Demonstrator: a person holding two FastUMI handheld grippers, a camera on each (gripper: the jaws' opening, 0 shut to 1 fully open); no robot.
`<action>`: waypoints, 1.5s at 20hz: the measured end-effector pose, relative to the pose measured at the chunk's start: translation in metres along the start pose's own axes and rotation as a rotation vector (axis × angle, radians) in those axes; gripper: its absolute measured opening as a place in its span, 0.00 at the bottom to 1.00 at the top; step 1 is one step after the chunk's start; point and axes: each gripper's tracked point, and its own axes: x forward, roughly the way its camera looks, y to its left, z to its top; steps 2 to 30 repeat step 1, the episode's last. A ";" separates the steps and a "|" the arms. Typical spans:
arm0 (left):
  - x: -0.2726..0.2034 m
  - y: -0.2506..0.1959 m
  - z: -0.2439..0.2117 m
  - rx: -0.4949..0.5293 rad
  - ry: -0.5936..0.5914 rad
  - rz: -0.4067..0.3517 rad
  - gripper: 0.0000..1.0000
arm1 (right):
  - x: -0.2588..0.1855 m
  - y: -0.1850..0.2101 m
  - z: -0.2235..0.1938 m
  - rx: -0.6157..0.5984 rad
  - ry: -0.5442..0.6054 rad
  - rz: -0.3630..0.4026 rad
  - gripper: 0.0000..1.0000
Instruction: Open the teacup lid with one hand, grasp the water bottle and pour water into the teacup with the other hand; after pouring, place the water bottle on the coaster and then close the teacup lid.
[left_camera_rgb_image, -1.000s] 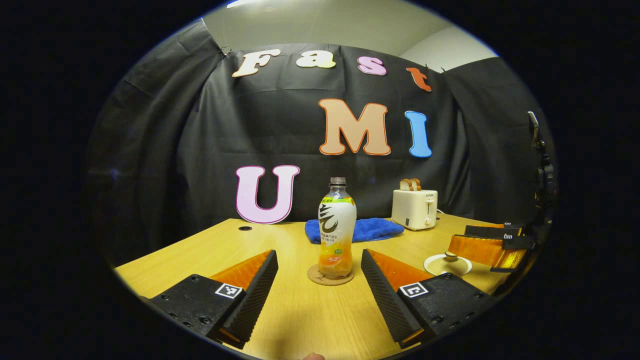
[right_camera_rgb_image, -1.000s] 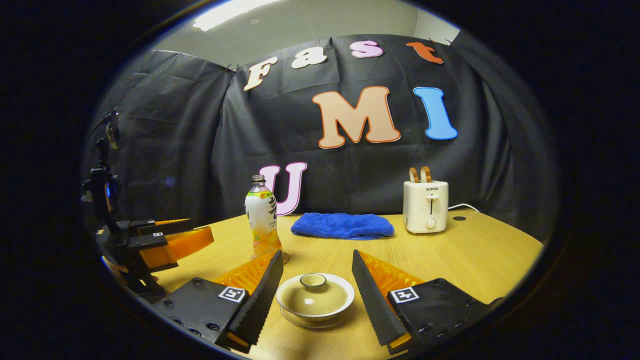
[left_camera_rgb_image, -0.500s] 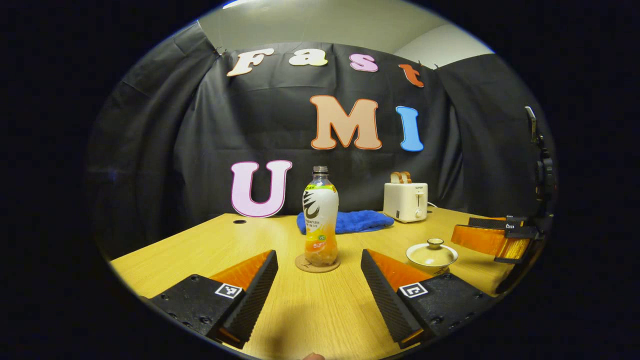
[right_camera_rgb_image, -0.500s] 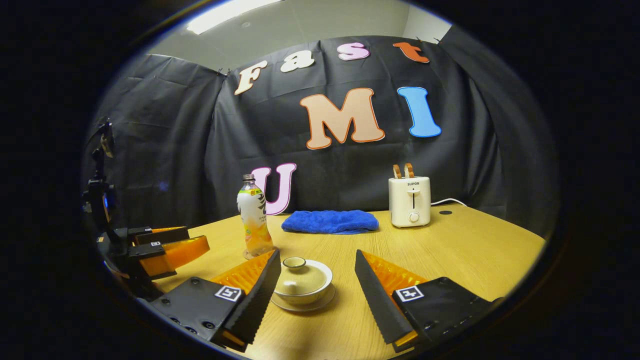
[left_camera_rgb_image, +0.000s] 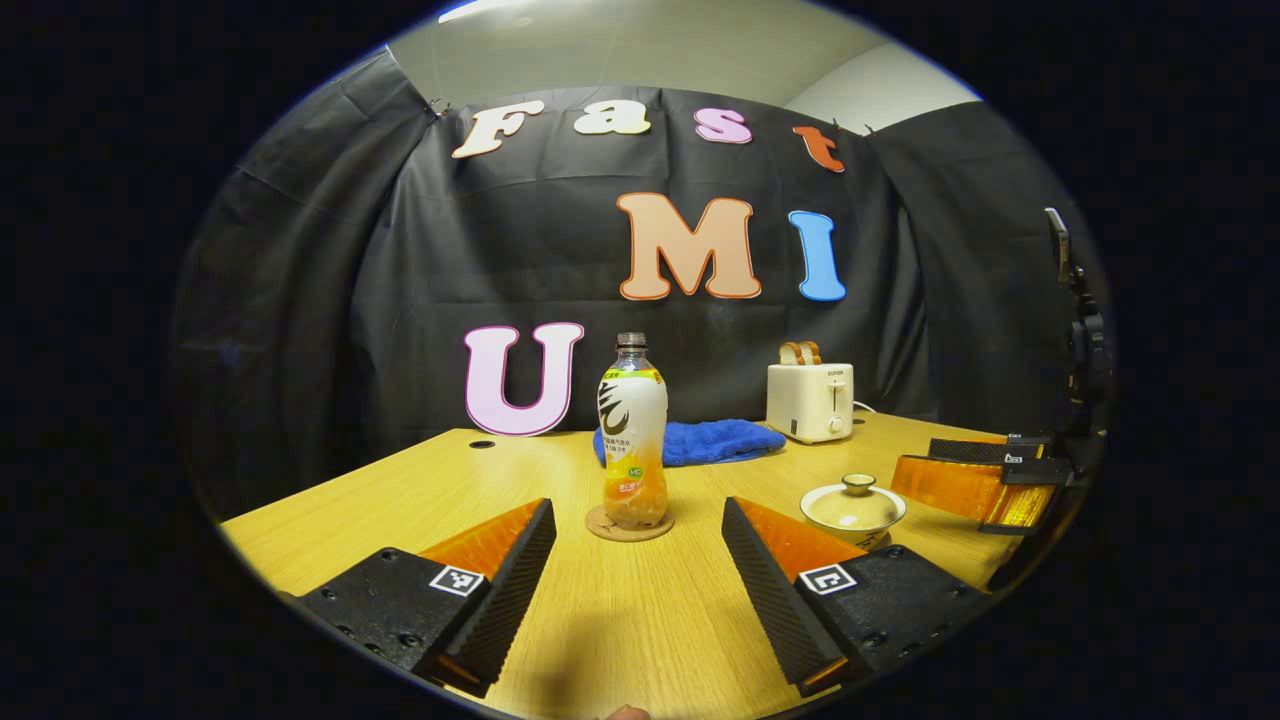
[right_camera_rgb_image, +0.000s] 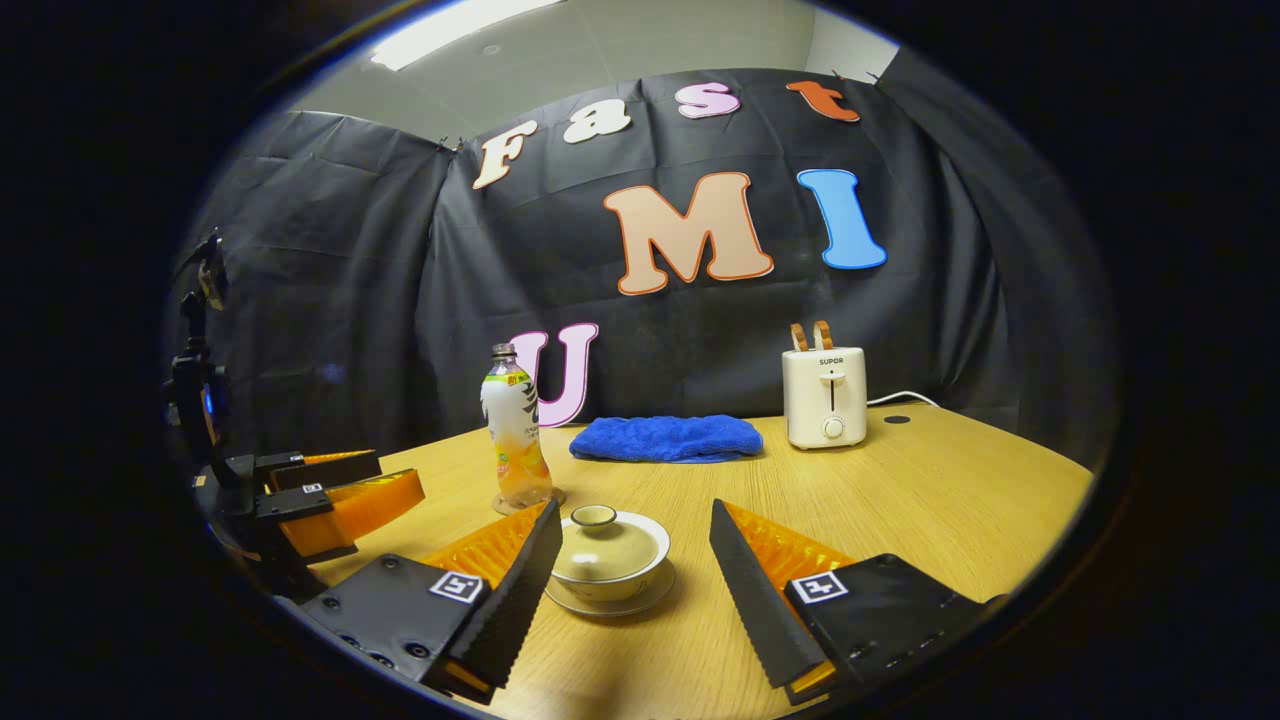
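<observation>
Black cloth is walling a booth around a wooden worktop (left_camera_rgb_image: 400, 500), with both grippers hovering low over it.

The bottle (left_camera_rgb_image: 632, 432) is standing upright on its coaster (left_camera_rgb_image: 629, 525) beyond the left gripper (left_camera_rgb_image: 638, 565), whose jaws are gaping wide and holding nothing. The lidded teacup (right_camera_rgb_image: 607, 555) is sitting on its saucer (right_camera_rgb_image: 612, 600) between the right gripper's (right_camera_rgb_image: 630, 590) wide, empty jaws, just beside the left finger. A blue towel (right_camera_rgb_image: 665, 438) is lying far back by the wall, and a white toaster (right_camera_rgb_image: 825, 397) is standing to its right. In the left gripper view the right gripper is showing right of the teacup.
</observation>
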 end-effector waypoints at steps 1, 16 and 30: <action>0.000 -0.001 0.001 0.001 0.001 -0.003 0.98 | -0.001 0.000 0.001 -0.004 -0.007 -0.002 0.95; 0.000 -0.001 0.001 0.001 0.001 -0.003 0.98 | -0.001 0.000 0.001 -0.004 -0.007 -0.002 0.95; 0.000 -0.001 0.001 0.001 0.001 -0.003 0.98 | -0.001 0.000 0.001 -0.004 -0.007 -0.002 0.95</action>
